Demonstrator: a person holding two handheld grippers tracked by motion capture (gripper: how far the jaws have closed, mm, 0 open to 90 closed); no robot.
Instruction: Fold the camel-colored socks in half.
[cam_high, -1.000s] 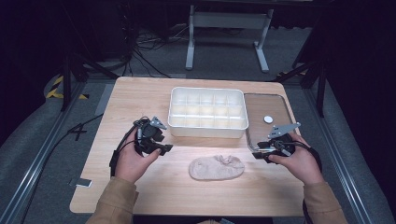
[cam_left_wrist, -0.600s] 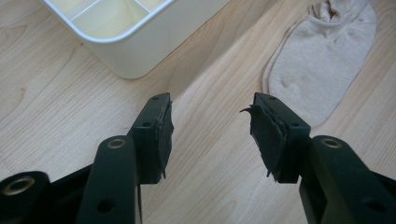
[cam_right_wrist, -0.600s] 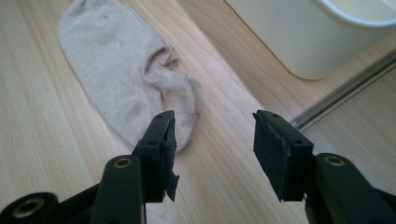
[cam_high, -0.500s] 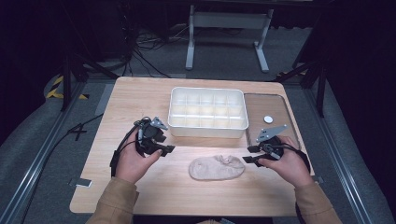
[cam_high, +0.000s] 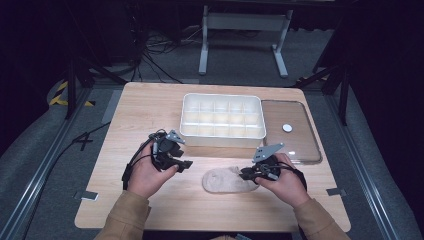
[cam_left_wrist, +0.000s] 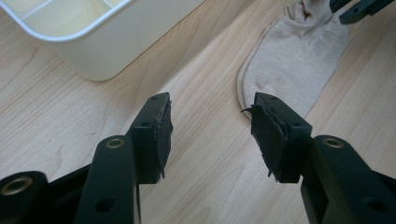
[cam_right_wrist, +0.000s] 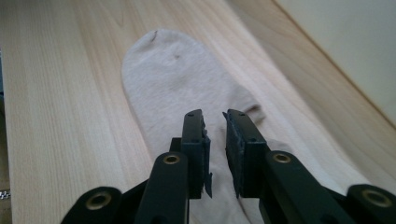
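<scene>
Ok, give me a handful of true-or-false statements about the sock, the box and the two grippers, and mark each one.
1. The sock lies flat on the table. True.
2. The sock is inside the white box. False: it lies on the wood in front of the box.
3. The left gripper has its jaws wide apart with nothing between them. True.
4. The right gripper hangs over the box. False: it is over the sock's end, its jaws having just been closing, a narrow gap left.
5. The box's compartments look empty. True.

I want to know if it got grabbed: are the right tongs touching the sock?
Cannot tell: in the right gripper view, the right tongs sit over the sock, narrowly parted.
</scene>
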